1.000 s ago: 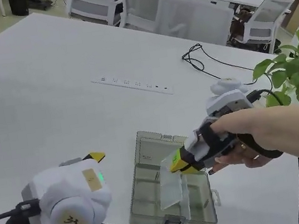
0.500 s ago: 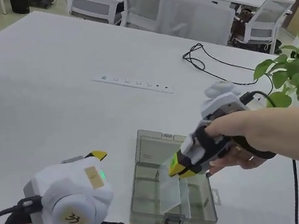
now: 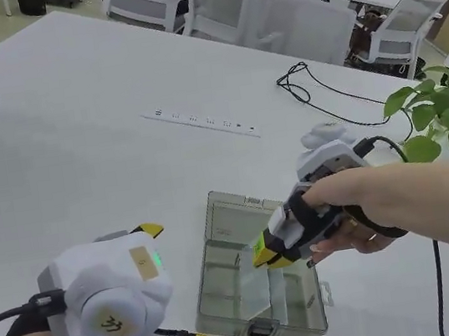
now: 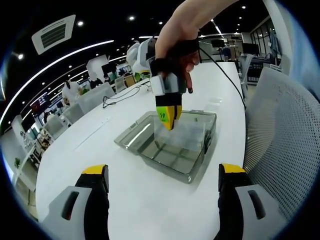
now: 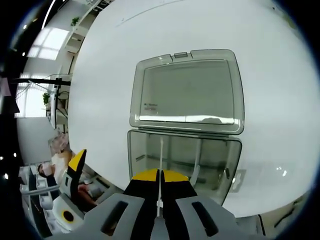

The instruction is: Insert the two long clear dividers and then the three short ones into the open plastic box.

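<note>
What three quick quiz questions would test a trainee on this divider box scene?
1. True or false: the right gripper is shut on a thin clear plastic divider at the open translucent grey plastic box.
2. The left gripper is: A open, B shut on a divider, C shut on the lid.
3. What long item lies on the white table beyond the box?
Key: 1 true; 2 A; 3 the white power strip.
</note>
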Demonstrator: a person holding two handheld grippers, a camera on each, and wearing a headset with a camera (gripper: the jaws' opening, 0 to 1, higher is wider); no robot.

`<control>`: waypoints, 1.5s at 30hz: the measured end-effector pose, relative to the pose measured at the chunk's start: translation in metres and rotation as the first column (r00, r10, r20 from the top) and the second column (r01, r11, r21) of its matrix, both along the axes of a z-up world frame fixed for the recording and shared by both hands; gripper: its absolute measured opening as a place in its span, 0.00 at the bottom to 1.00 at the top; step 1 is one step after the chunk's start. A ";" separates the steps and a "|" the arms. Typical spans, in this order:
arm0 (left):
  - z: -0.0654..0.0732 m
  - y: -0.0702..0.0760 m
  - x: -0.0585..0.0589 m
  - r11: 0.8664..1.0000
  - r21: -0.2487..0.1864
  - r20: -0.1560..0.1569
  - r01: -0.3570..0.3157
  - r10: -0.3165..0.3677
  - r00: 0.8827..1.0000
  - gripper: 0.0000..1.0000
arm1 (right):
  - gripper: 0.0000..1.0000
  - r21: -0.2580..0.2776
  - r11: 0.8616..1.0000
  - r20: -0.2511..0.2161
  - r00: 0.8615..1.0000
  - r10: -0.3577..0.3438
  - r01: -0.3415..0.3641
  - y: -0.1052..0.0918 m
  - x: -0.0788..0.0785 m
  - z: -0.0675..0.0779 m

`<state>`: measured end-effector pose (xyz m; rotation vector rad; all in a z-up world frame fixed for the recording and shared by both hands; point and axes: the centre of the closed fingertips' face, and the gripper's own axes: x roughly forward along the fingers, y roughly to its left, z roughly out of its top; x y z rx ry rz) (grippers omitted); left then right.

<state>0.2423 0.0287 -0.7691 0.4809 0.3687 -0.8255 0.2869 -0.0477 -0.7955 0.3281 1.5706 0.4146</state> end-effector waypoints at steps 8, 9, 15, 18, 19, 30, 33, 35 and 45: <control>-0.001 0.000 -0.001 1.000 0.007 -0.002 0.007 -0.007 1.000 0.92 | 0.02 -0.013 1.000 -0.013 1.000 -0.010 0.010 0.000 0.000 -0.006; -0.001 0.000 -0.001 1.000 0.008 -0.001 0.007 -0.007 1.000 0.92 | 0.02 -0.016 1.000 -0.009 1.000 -0.015 0.014 0.000 0.001 -0.006; -0.002 0.000 -0.001 1.000 0.006 -0.003 0.009 -0.009 1.000 0.91 | 0.02 -0.027 1.000 -0.018 1.000 -0.006 0.006 0.002 0.002 -0.006; -0.003 0.000 -0.002 1.000 0.012 -0.005 0.012 -0.012 1.000 0.91 | 0.02 -0.034 0.999 -0.025 1.000 -0.004 0.003 0.003 0.002 -0.005; -0.003 0.000 -0.002 1.000 0.013 -0.004 0.013 -0.013 1.000 0.91 | 0.02 -0.035 0.999 -0.025 1.000 -0.005 0.004 0.003 0.002 -0.005; -0.003 -0.001 -0.002 1.000 0.012 -0.008 0.020 -0.020 1.000 0.90 | 0.02 -0.061 0.998 -0.032 0.999 0.026 -0.028 0.005 0.001 -0.008; -0.004 -0.002 -0.002 1.000 0.015 -0.010 0.021 -0.021 1.000 0.90 | 0.02 -0.064 0.997 -0.031 0.999 0.037 -0.039 0.004 0.001 -0.007; -0.004 -0.002 -0.002 1.000 0.014 -0.011 0.022 -0.022 1.000 0.90 | 0.02 -0.065 0.997 -0.030 0.999 0.043 -0.044 0.003 0.001 -0.007; -0.006 -0.002 -0.002 0.999 0.021 -0.018 0.027 -0.027 0.999 0.89 | 0.02 -0.085 0.994 -0.024 0.998 0.065 -0.067 0.004 0.002 -0.006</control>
